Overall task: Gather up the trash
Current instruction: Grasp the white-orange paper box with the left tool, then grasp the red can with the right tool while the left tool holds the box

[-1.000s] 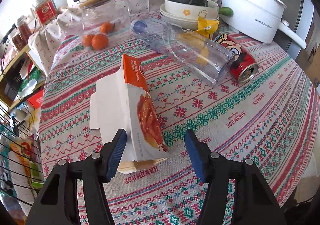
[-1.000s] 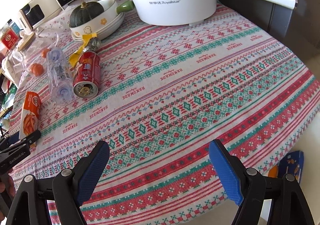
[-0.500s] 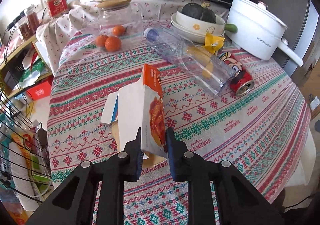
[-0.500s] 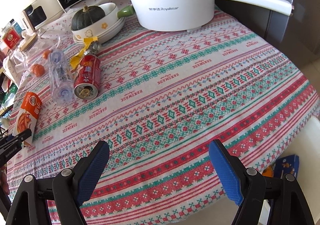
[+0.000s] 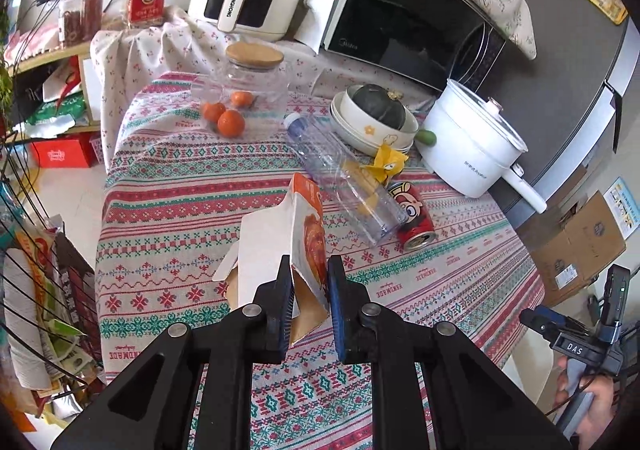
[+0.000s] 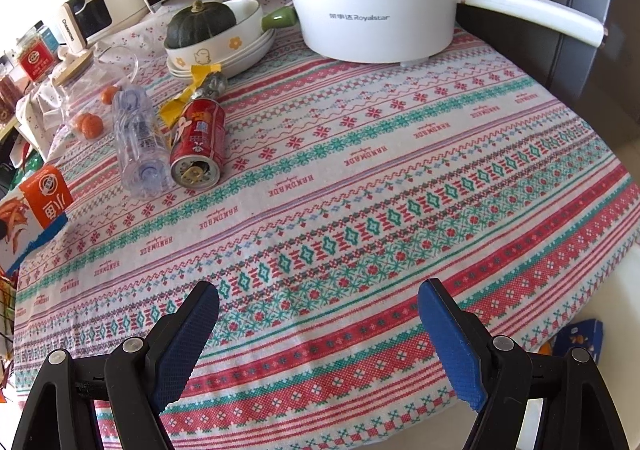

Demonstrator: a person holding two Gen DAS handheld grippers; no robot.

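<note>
The step in hand is judged to be the pickup of the first piece of trash: the torn orange-and-white cardboard food carton (image 5: 294, 234) is pinched at its near, ripped-open end by the left hand-held gripper (image 5: 308, 304), whose jaws have just been closing and are now narrow on the card, the blue pads (image 5: 335, 306) pressed against both faces. The carton is seen tilted up from the cloth-covered surface (image 5: 180, 210), apparently lifted clear at the near end; whether the far corner touches the cloth cannot be told. The left hand-held gripper is pitched downward over the near edge of the surface. The right hand-held gripper (image 6: 318, 334) is held with jaws wide and nothing between them, angled down over bare cloth at the 6 o'clock edge. In the right wrist view the carton (image 6: 34, 206) appears at 9 o'clock, the crushed clear plastic bottle (image 6: 140, 142) and the red drink can (image 6: 198, 142) lying side by side, touching or nearly so, toward 10 o'clock, with a crumpled yellow wrapper (image 6: 188, 90) just beyond them. No bin is identified in either view. The next move is judged to call for carrying the carton off to a trash container with the pinch kept firm, since the thin card may slip or fold; the bottle, can and wrapper remain to be collected.
</note>
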